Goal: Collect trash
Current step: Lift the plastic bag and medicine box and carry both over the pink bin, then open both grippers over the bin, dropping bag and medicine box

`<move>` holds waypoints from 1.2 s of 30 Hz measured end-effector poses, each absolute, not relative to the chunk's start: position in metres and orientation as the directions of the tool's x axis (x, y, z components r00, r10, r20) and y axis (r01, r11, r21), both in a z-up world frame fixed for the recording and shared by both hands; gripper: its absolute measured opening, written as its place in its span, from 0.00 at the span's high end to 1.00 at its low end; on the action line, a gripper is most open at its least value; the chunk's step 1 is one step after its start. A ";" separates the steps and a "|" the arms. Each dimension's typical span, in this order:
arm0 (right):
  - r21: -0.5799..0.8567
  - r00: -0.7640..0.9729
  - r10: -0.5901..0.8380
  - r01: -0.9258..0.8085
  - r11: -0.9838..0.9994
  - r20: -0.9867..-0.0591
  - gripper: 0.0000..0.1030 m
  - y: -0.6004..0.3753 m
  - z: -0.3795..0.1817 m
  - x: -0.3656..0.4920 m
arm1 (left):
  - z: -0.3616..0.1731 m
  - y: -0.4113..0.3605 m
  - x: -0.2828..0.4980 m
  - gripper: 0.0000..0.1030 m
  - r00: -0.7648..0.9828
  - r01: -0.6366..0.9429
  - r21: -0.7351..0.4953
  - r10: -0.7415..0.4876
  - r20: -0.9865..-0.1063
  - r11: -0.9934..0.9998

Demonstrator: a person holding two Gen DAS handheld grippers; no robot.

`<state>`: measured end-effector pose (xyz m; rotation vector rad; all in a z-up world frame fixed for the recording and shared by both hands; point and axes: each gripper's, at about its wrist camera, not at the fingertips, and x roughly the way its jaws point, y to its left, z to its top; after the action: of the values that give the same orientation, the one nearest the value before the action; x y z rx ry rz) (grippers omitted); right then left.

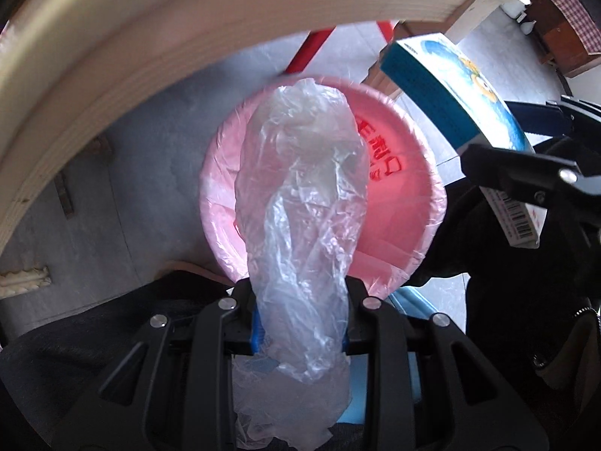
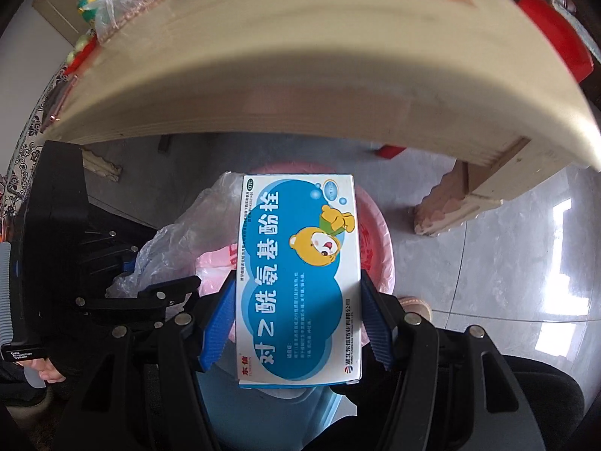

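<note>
My left gripper (image 1: 300,323) is shut on a crumpled clear plastic bag (image 1: 300,203) and holds it right above a pink bin with a pink liner (image 1: 409,173) on the floor. My right gripper (image 2: 296,319) is shut on a blue and white medicine box with a cartoon bear (image 2: 300,270), also held over the pink bin (image 2: 375,248). In the left wrist view the box (image 1: 450,86) and the right gripper's fingers (image 1: 518,176) show at the right. In the right wrist view the plastic bag (image 2: 176,240) and the left gripper show at the left.
A pale wooden table edge (image 1: 150,49) arches above the bin; it also shows in the right wrist view (image 2: 300,82), with its leg (image 2: 462,195) at the right. More clutter (image 2: 120,3) lies on the table's far left. Grey tiled floor (image 2: 507,263) surrounds the bin.
</note>
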<state>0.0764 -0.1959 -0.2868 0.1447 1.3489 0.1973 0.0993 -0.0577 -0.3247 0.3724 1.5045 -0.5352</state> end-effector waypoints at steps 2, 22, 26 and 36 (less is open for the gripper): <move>0.219 0.178 0.225 -0.051 0.974 -0.958 0.42 -0.197 -0.302 0.082 | -0.335 -0.057 0.102 0.73 -0.035 0.542 -0.098 -0.095 -0.995 0.835; 0.212 -0.058 0.211 0.000 0.977 -0.976 0.42 -0.196 -0.428 0.114 | -0.437 -0.073 0.135 0.73 -0.262 0.419 -0.141 -0.029 -0.965 0.897; 0.229 -0.079 0.230 0.011 0.973 -0.970 0.42 -0.194 -0.440 0.117 | -0.435 -0.078 0.133 0.73 -0.259 0.418 -0.149 -0.039 -0.965 0.896; 0.232 -0.057 0.235 0.048 0.971 -0.970 0.36 -0.204 -0.441 0.123 | -0.429 -0.074 0.136 0.42 -0.242 0.402 -0.090 0.011 -0.970 0.911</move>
<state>0.1225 -0.2038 -0.4413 0.2195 1.6248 0.1541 0.1362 -0.0736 -0.4291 0.3100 1.7872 -0.3764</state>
